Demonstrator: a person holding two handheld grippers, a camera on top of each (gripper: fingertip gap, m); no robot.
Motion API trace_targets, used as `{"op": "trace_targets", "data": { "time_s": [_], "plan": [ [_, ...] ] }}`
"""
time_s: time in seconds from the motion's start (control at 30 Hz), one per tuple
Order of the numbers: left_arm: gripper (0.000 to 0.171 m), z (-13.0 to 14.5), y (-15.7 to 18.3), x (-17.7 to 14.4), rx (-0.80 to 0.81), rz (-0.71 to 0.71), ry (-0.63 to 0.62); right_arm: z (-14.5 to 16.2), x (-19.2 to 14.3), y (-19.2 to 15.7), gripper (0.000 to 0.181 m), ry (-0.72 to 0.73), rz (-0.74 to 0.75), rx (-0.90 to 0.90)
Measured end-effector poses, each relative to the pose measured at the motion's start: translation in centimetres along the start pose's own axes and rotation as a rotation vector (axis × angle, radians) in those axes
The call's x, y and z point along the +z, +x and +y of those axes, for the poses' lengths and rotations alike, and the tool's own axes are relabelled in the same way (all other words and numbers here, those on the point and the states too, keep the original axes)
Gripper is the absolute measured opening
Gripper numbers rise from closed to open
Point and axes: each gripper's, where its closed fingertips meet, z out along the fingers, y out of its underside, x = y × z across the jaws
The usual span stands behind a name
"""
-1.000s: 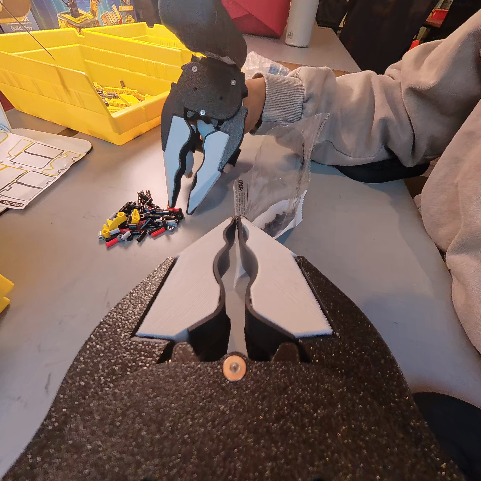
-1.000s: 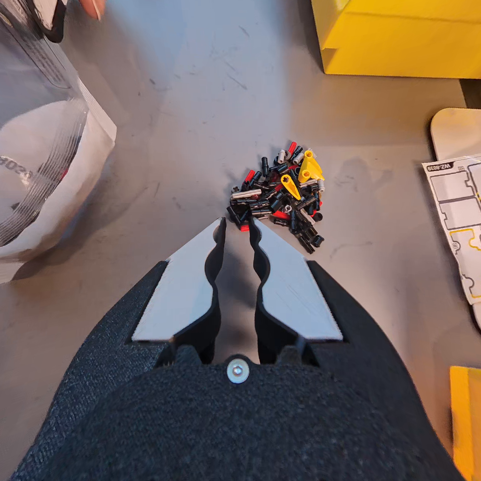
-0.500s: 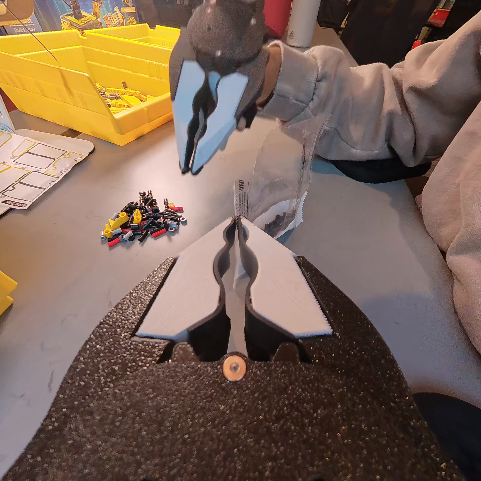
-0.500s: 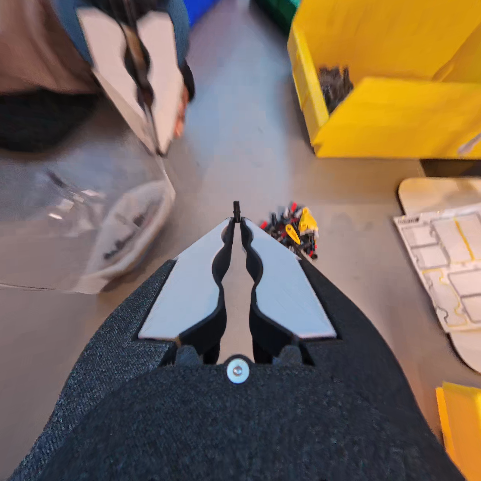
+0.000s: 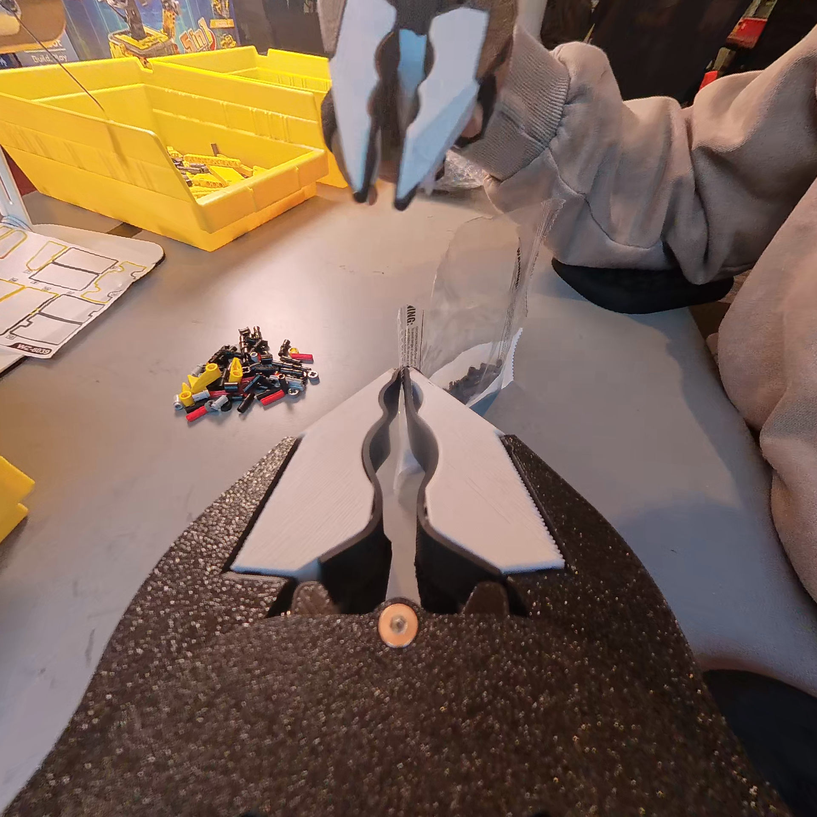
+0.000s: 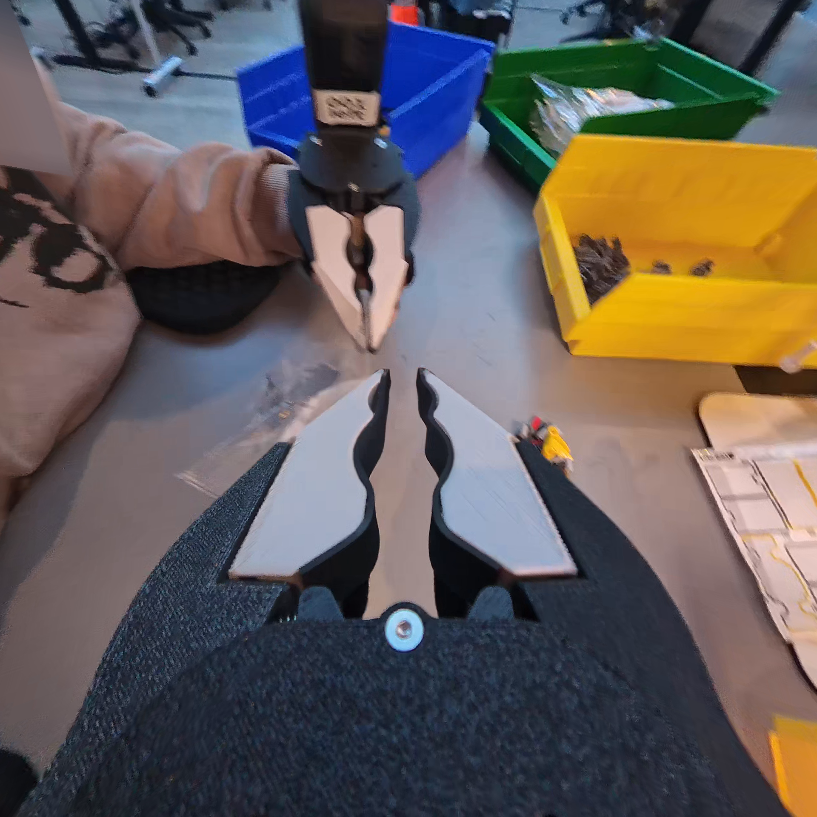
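While the left hand-held gripper (image 5: 403, 373) pinches a plastic bag (image 5: 475, 340) over the grey table (image 5: 132, 464), the right hand-held gripper (image 6: 403, 376) gapes.

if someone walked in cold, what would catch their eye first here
Likely the left gripper, shut on the edge of a clear plastic bag held above the grey table, with the right gripper open in the air opposite it. Next, the small pile of black, red and yellow pieces left of the bag.
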Motion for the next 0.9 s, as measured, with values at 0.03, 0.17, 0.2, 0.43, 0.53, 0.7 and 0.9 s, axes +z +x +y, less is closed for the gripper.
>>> {"op": "trace_targets", "data": {
  "time_s": [0.03, 0.17, 0.2, 0.43, 0.53, 0.7, 0.9],
  "plan": [
    [0.000, 0.0, 0.0, 0.0, 0.000, 0.000, 0.000, 1.5, -0.2, 1.6, 0.012, -0.047, 0.060, 0.023],
    [0.000, 0.2, 0.0, 0.1, -0.003, 0.002, -0.005, 9.7, 0.6, 5.7, 0.018, -0.285, 0.191, 0.113],
    [0.000, 0.2, 0.0, 0.1, -0.003, 0.002, -0.006, 10.8, 1.1, 5.8, 0.021, -0.299, 0.186, 0.142],
    [0.000, 0.3, -0.1, 0.0, -0.005, 0.002, -0.007, 12.0, 2.7, 6.4, 0.028, -0.344, 0.207, 0.187],
    [0.000, 0.2, -0.1, 0.0, -0.003, 0.001, -0.005, 12.1, 2.7, 6.9, 0.035, -0.355, 0.228, 0.204],
    [0.000, 0.2, -0.1, 0.0, -0.003, -0.001, -0.006, 12.9, 3.2, 7.2, 0.024, -0.385, 0.248, 0.224],
    [0.000, 0.2, -0.1, 0.0, -0.004, -0.001, -0.007, 12.9, 3.3, 6.9, 0.014, -0.393, 0.247, 0.232]
  ]
}}
